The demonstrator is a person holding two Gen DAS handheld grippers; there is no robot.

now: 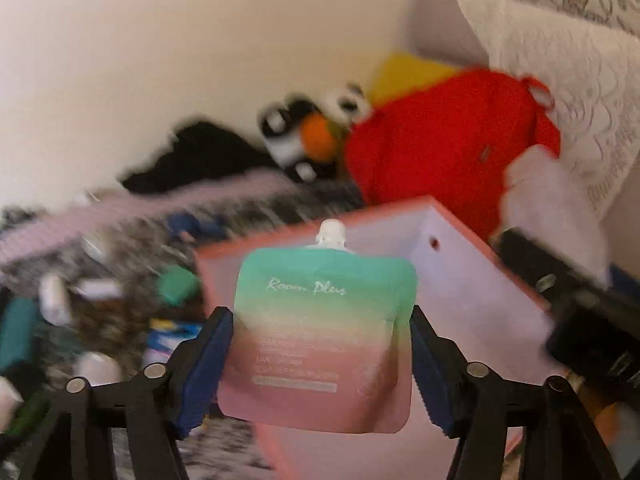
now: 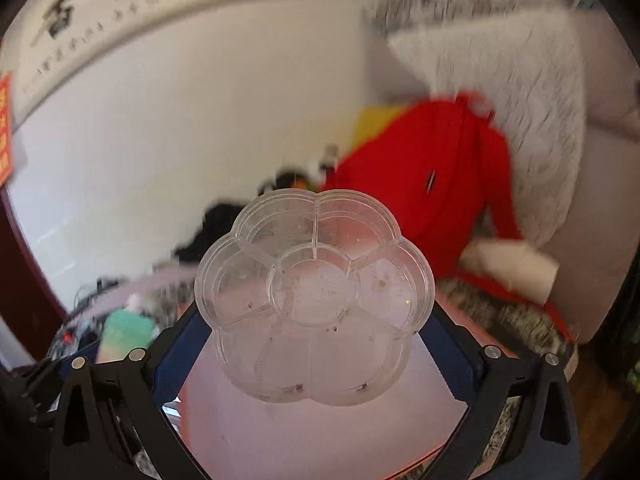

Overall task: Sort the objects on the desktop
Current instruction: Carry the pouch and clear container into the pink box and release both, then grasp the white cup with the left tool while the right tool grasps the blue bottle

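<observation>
My left gripper (image 1: 322, 364) is shut on a soft spout pouch (image 1: 320, 336), green at the top and pink below, with a white cap. It hangs upright above the near edge of a pink open box (image 1: 472, 276). My right gripper (image 2: 316, 344) is shut on a clear flower-shaped divided plastic tray (image 2: 314, 296), held over the pink box's inside (image 2: 312, 432). The pouch also shows at the left in the right wrist view (image 2: 124, 334).
A red bag (image 1: 444, 144) lies behind the box, beside a panda plush (image 1: 308, 132), a yellow item (image 1: 408, 70) and black cloth (image 1: 200, 156). A white quilted pillow (image 1: 560, 76) stands right. Several small bottles and packets (image 1: 56, 300) litter the patterned surface at left. A dark device (image 1: 592, 320) lies right.
</observation>
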